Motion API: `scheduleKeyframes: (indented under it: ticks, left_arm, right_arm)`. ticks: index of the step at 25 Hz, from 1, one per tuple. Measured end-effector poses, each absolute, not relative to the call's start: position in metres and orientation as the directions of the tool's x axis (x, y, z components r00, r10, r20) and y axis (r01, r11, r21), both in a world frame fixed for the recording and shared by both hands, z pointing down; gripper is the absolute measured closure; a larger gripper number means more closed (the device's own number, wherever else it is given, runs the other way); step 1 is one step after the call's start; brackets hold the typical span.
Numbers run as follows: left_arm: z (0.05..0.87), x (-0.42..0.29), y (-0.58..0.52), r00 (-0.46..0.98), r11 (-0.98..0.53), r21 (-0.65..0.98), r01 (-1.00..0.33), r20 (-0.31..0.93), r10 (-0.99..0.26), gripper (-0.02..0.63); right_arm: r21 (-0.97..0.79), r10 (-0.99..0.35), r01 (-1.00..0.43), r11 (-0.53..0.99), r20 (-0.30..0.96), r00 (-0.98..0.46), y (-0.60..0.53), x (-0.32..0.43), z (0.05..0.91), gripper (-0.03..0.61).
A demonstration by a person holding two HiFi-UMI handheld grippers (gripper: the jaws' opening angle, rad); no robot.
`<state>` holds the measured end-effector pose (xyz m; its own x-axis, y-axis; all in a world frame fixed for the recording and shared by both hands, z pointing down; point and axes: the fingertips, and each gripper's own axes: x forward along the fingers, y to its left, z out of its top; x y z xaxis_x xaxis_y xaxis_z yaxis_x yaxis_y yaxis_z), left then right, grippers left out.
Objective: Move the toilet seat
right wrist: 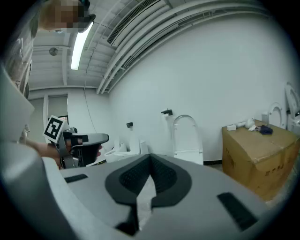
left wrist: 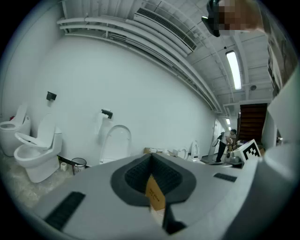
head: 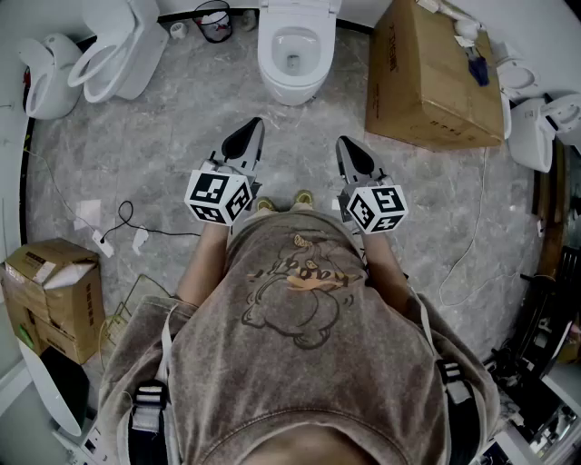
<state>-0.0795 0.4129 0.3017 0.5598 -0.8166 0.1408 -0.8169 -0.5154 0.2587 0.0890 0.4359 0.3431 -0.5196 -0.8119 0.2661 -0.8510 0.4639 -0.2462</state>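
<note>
A white toilet (head: 291,54) stands against the far wall, straight ahead of the person. Its bowl is uncovered, and a raised seat or lid (left wrist: 115,140) stands upright at its back, also seen in the right gripper view (right wrist: 186,133). My left gripper (head: 246,134) and right gripper (head: 351,153) are held side by side at waist height, both pointing at the toilet and well short of it. Both are shut with nothing between their jaws (left wrist: 151,164) (right wrist: 150,164). The left gripper (right wrist: 77,143) also shows at the left of the right gripper view.
A large cardboard box (head: 431,77) stands right of the toilet. Two more toilets (head: 113,54) and a wire bin (head: 214,20) are at the left. A smaller box (head: 50,295) and cables (head: 123,222) lie on the marble floor at the left. More toilets (head: 536,118) are at the right.
</note>
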Motion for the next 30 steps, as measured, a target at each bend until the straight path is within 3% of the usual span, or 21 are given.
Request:
scheduleKeyframes:
  ticks: [14, 30]
  left_arm:
    - [0.32, -0.101, 0.406, 0.598, -0.554, 0.261, -0.79, 0.131, -0.791, 0.606]
    - [0.337, -0.109, 0.334, 0.613, -0.562, 0.279, -0.778, 0.143, -0.777, 0.606]
  right_arm:
    - [-0.23, -0.856, -0.879, 0.418, 0.226, -0.466, 0.429, 0.072, 0.35, 0.583]
    - [-0.24, -0.842, -0.879, 0.412, 0.267, -0.468, 0.363, 0.057, 0.379, 0.583]
